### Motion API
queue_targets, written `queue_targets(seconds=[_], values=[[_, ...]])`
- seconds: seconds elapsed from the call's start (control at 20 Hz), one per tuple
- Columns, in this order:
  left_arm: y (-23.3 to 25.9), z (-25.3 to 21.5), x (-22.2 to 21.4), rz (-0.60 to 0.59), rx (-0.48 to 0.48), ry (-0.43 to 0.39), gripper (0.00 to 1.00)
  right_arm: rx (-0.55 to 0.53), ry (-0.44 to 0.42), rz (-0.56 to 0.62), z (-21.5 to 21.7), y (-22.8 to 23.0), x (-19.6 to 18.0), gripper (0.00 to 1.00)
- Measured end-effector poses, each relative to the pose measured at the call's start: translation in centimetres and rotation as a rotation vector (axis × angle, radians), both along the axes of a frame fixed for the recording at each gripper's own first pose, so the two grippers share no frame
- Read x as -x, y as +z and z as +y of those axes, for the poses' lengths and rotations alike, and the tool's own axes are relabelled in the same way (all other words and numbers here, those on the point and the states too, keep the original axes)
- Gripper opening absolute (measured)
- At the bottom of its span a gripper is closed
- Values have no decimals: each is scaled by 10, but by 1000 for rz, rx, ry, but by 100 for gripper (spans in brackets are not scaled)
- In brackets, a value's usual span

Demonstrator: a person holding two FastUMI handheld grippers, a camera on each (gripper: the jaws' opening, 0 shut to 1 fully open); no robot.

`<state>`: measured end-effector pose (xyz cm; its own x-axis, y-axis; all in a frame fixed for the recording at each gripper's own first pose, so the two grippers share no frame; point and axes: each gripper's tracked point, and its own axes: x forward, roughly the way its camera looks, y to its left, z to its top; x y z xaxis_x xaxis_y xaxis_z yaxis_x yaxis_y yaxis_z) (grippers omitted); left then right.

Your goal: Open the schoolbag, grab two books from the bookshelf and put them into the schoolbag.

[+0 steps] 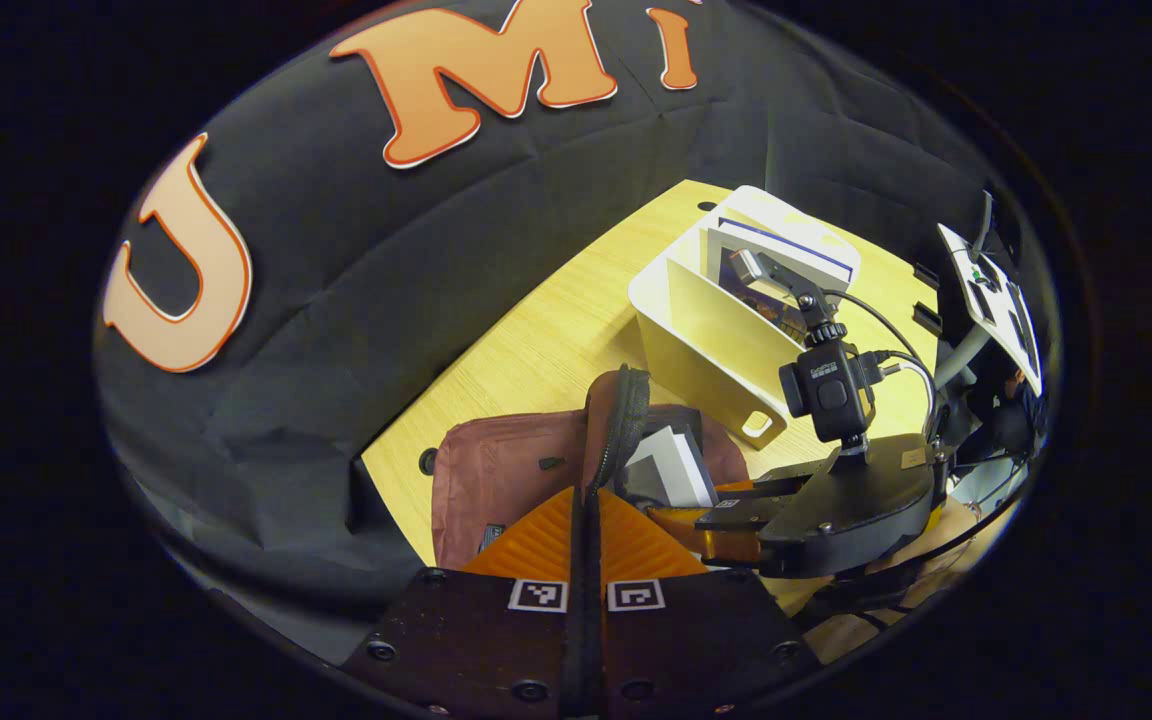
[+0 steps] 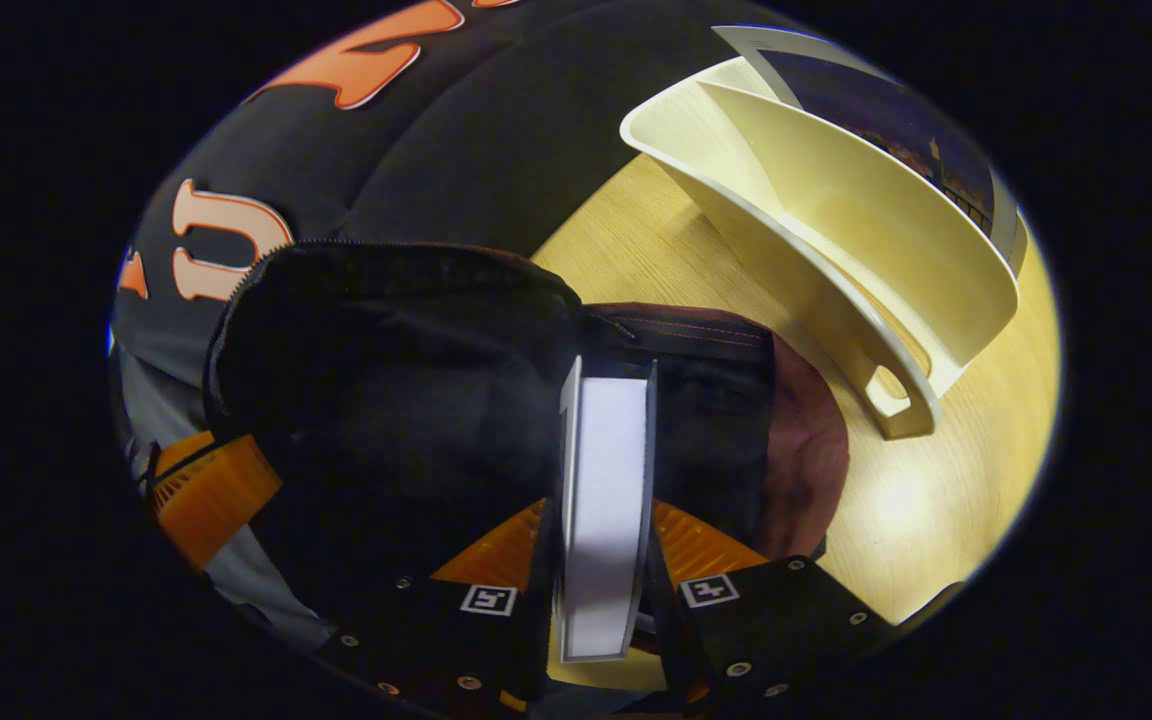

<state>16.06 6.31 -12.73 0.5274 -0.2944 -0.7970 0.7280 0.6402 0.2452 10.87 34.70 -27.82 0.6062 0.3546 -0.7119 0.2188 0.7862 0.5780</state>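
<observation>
The left tongs [image 1: 586, 545] were clamped on the dark zippered edge of the schoolbag [image 1: 506, 470], both fingers pressed together with the flap's rim running up between them. The maroon bag lay on the wooden bench [image 1: 536, 340] just ahead of these tongs, its mouth pulled open toward the right.

The right tongs [image 2: 604, 540] were closed on a book [image 2: 604, 480], one finger on each cover, the pale page edge facing the camera. The book stood upright, its far end reaching into the black opening of the bag directly ahead. In the left gripper view the same book [image 1: 671, 465] sat in the bag's mouth, just right of the left tongs, with the right tongs [image 1: 736, 520] gripping it from the right side.

The cream bookshelf [image 2: 836, 260] stood on the bench beyond and to the right of the right tongs, near the bag but apart from it. A further book [image 1: 781, 265] leaned inside its rear compartment, behind the divider.
</observation>
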Motion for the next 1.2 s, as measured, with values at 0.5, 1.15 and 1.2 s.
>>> queue_targets(seconds=[0.5, 1.15, 1.2], values=[[-9, 5, 0, 28, 37, 43, 1, 90, 39, 25, -55, 14, 27, 98], [-20, 4, 6, 49, 63, 53, 0, 391, 61, -49, -192, 73, 89, 98], [-21, 5, 6, 53, 67, 58, 1, 441, 74, -46, -205, 80, 92, 98]])
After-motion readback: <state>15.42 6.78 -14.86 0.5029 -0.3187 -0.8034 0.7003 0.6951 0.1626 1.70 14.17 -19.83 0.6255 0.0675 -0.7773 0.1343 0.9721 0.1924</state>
